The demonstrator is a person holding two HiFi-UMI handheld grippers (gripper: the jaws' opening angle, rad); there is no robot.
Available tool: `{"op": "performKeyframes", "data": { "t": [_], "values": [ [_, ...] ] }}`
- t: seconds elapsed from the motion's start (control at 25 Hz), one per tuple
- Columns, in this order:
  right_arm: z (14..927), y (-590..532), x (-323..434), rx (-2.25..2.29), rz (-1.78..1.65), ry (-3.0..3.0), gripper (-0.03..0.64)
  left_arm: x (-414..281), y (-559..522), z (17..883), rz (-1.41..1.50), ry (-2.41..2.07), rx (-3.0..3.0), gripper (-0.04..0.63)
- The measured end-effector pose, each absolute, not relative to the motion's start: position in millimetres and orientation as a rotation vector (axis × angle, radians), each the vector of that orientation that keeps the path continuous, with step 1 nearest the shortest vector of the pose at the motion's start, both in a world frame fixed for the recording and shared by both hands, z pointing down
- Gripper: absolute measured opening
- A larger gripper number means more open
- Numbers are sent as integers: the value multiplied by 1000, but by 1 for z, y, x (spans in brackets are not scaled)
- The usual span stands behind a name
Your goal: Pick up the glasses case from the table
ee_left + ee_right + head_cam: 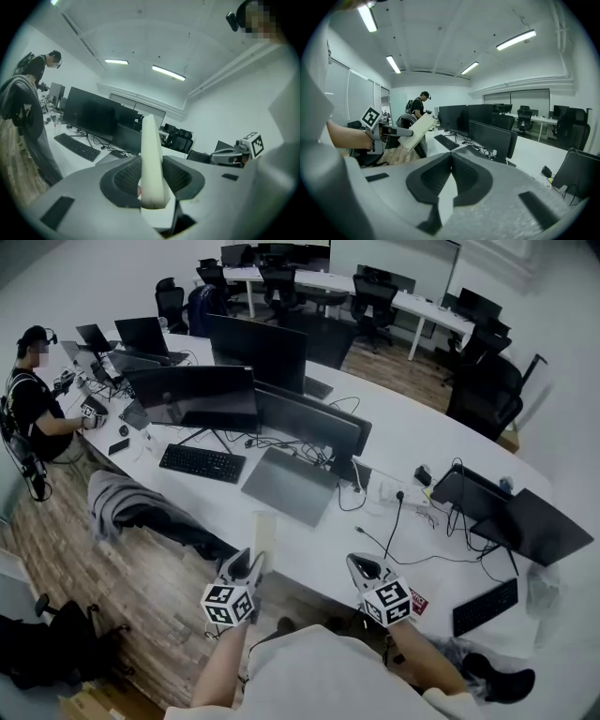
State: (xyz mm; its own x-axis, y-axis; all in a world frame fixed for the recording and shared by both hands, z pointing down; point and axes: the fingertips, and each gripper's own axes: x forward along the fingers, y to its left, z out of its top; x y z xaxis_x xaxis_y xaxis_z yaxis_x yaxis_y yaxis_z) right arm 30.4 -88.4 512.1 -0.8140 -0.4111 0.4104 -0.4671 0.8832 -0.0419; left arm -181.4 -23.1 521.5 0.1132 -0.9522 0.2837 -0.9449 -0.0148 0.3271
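Observation:
The glasses case is a long cream-white case. It is lifted off the white table and held by one end in my left gripper. In the left gripper view the case stands on edge between the dark pads, which press on both its sides. My right gripper hovers beside it at the table's near edge. Its jaws are shut with nothing between them. The right gripper view shows the case sticking out of the left gripper, off to the left.
Dark monitors, a black keyboard, a closed grey laptop and loose cables lie beyond the grippers. A second keyboard is at the right. A chair with a grey jacket stands left; a person sits further left.

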Motion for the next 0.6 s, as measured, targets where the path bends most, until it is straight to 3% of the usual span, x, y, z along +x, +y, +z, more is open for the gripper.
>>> {"op": "performKeyframes", "data": {
  "t": [0.6],
  "values": [
    [488,-120,55,611,127,-2758,-1,-155,-38,510,-53,-1897,1948,138]
  ]
}}
